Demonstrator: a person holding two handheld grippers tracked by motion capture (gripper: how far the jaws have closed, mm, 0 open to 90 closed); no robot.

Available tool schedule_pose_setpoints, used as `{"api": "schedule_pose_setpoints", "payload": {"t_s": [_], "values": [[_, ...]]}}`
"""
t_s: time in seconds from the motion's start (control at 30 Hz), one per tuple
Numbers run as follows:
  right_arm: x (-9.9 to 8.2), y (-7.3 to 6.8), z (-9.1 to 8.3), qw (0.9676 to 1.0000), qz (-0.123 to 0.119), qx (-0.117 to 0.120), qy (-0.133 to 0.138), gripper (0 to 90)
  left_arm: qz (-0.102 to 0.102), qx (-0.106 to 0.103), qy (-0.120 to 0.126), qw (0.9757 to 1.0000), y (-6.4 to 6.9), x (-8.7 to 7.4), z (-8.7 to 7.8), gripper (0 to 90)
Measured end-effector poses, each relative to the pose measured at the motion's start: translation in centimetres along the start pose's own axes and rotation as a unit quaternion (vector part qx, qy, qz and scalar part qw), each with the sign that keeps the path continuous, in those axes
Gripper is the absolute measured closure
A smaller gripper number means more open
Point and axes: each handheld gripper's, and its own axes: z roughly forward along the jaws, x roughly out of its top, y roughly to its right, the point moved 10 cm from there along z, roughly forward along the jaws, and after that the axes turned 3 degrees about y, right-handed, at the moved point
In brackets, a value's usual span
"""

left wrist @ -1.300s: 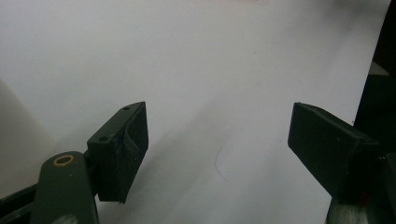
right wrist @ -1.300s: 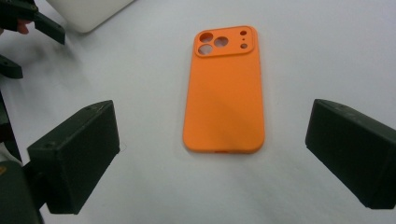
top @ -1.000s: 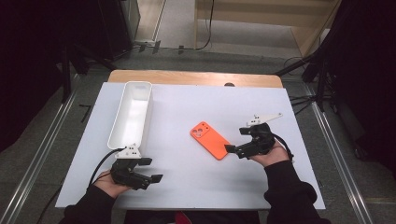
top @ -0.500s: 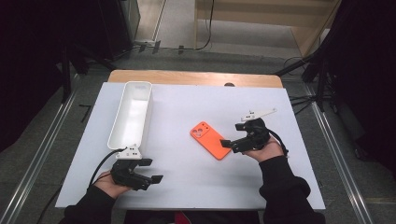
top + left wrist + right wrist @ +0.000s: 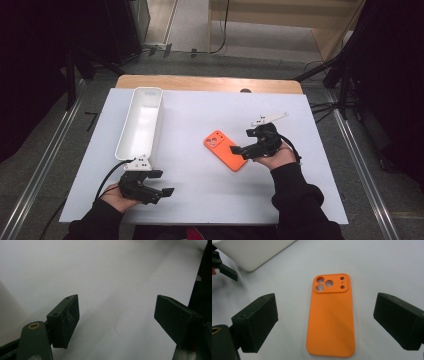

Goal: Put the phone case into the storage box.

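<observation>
While the high view covered the whole table (image 5: 200,200), one orange phone case (image 5: 225,150) lay camera-side up near the middle of the white surface, and one long white tray (image 5: 141,122) stood well apart to its left. The right gripper (image 5: 239,149) sat just beside the case's right edge with nothing between them; the left gripper (image 5: 162,187) rested near the front edge, below the tray's near end. Two grippers were counted, one per hand.

As seen in the left gripper view, the left gripper (image 5: 116,315) had its jaws spread wide over bare white table, gripping nothing; a pale tray wall (image 5: 10,307) showed at the left edge.

As seen in the right gripper view, the right gripper (image 5: 325,320) had its jaws wide apart, one at either side of the phone case (image 5: 330,320), neither pad touching it. The case showed three round lens openings and two small holes. The tray (image 5: 249,252) lay beyond. No writing was legible.
</observation>
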Motion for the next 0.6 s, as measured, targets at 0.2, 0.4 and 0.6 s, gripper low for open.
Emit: {"api": "schedule_pose_setpoints", "payload": {"t_s": [0.2, 0.4, 0.6], "values": [[0.4, 0.2, 1.0, 1.0, -0.001, -0.002, -0.003, 4.8, -0.005, -0.001, 0.007, 1.0, 0.0, 0.2, -0.1, 20.1], [0.6, 0.4, 1.8, 1.0, 0.0, -0.009, -0.005, 4.8, -0.003, -0.001, 0.002, 1.0, 0.0, 0.1, 0.0, 20.1], [0.9, 0.5, 2.6, 0.9999, 0.003, -0.014, -0.006, 4.8, -0.003, -0.001, 0.001, 1.0, 0.1, 0.1, 0.0, 20.2]]}}
